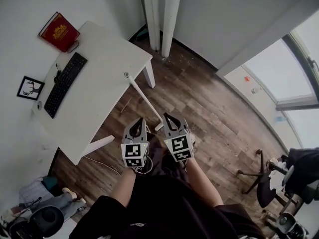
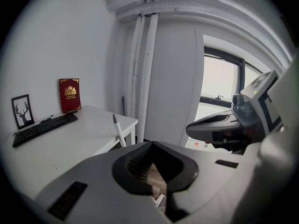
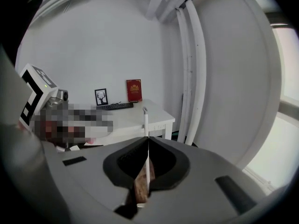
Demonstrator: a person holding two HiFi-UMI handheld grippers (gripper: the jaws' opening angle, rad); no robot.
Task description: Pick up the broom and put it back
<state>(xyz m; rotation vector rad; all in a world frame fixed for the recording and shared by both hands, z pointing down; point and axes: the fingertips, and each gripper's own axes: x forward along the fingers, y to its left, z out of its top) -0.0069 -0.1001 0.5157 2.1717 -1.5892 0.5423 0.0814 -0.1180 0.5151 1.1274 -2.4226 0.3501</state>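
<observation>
- The left hand-held gripper and the right hand-held gripper are held side by side in front of the person, both tilted down toward the wooden floor.
- The right hand-held gripper's jaws are pressed together at the tips and pinch nothing.
- The left hand-held gripper's jaws also meet at the tips, with nothing between them.
- The broom stands just ahead of both hand-held grippers, and neither one touches it.
- Its white handle slants away from them. The top end leans on the near edge of the white counter, and the lower end sits on the floor between the two sets of jaw tips, closer to the right one.
- In the right gripper view the handle lines up almost exactly with the seam of the shut jaws, straight ahead.
- In the left gripper view the handle stands ahead and off to the left of the jaws.
- Farther ahead and to the left of the hand-held grippers, a black keyboard lies on the counter.
- A red book and a small framed picture stand against the wall behind the keyboard.
- Two white pipes run up the wall beyond the counter's far corner.
- A window is off to the right of the right hand-held gripper.
</observation>
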